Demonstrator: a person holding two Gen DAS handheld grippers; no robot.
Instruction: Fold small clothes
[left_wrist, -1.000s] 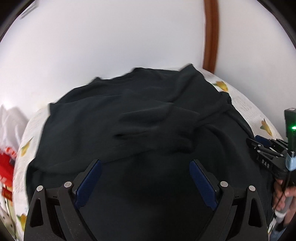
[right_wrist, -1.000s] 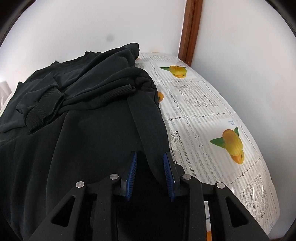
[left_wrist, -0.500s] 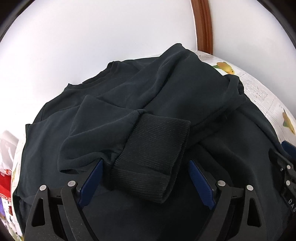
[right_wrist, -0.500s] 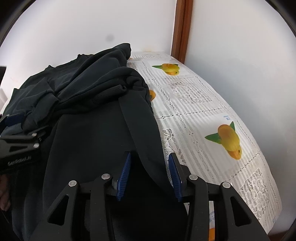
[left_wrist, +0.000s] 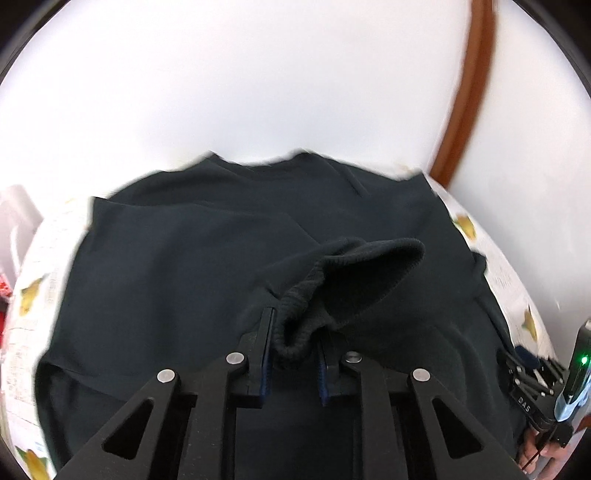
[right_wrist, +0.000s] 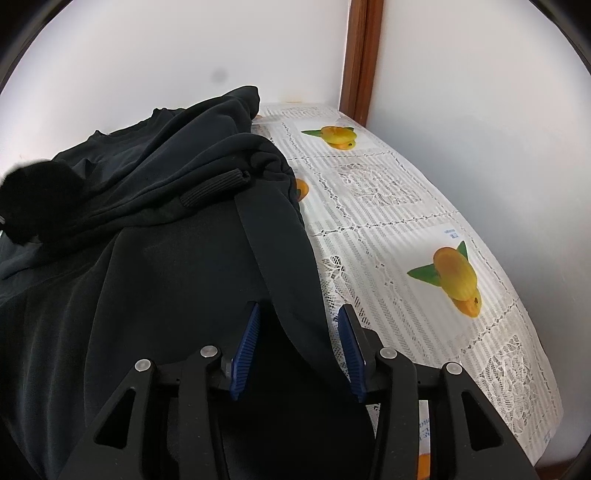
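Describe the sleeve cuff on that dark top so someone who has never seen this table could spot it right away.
Start at the fruit-print lace tablecloth and the black sweatshirt spread over it. At its middle, the ribbed cuff stands lifted between the closing left gripper. Ribbed knit and a gaping sleeve mouth set it apart from the smooth, flat cloth around it.

Left claw (left_wrist: 294, 352): black angular frame, triangular cut-outs, silver screws, blue ribbed pads. Right claw (right_wrist: 298, 349): identical build; white "DAS" lettering, green indicator light.
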